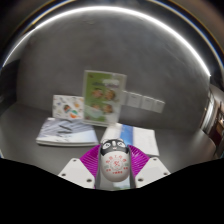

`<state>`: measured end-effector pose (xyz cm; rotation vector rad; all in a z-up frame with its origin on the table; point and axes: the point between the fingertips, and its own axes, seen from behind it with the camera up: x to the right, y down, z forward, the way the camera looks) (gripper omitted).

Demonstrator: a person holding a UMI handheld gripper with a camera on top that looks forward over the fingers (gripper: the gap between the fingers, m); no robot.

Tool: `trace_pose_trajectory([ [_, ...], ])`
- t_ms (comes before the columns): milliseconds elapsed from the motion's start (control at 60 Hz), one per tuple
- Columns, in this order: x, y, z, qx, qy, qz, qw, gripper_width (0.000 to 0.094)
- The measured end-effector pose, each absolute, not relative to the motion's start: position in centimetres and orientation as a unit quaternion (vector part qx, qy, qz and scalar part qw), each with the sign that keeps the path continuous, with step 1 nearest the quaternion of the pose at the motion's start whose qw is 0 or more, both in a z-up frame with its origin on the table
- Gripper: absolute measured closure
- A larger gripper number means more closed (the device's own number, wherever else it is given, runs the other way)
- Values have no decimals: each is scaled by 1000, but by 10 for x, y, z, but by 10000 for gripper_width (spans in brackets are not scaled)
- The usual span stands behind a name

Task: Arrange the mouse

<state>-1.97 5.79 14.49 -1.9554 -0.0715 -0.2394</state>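
A small white mouse [113,163] with a black panda-like face on its far end and red print on its back sits between my fingers. My gripper [113,164] is shut on it, with the magenta pads [90,160] pressing on its left and right sides. It is held above the grey table [40,160]. Just beyond the mouse lies a light blue pad [132,136] on the table.
An upright picture card [103,96] stands against the grey wall behind. A smaller card [67,107] stands to its left above a flat book [65,133]. White wall sockets [143,101] are to the right. A dark object [214,112] stands at far right.
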Motion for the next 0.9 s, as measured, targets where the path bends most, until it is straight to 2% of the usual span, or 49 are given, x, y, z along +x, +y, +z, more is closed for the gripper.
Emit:
trace_pose_trajectory([
  [50, 30, 57, 128, -838, -7, -105, 536, 538],
  [150, 101, 52, 65, -867, 38, -76, 492, 539],
  [217, 121, 52, 22, -884, 43, -47, 463, 538],
  [317, 130, 47, -7, -895, 17, -39, 444, 536],
  [400, 129, 50, -10, -893, 21, -11, 449, 535],
  [417, 129, 51, -9, -892, 23, -7, 450, 467],
  [433, 130, 51, -9, -893, 23, -5, 450, 461],
  [450, 131, 52, -10, -892, 21, -4, 452, 400],
  [467, 131, 53, -9, -892, 16, -5, 452, 425],
  [483, 131, 52, -9, -892, 10, -6, 452, 406],
  [500, 131, 53, -9, -892, 7, -5, 453, 335],
  [517, 131, 52, -9, -892, 5, -4, 452, 356],
  [567, 131, 47, -7, -894, 4, 5, 448, 215],
  [617, 128, 40, 2, -886, -1, 22, 463, 74],
  [633, 127, 38, 6, -883, -1, 27, 469, 63],
  [650, 126, 34, 11, -880, -1, 32, 474, 109],
  [783, 132, -16, 33, -873, -11, 48, 485, 93],
  [900, 159, -64, 39, -873, 7, 25, 487, 93],
])
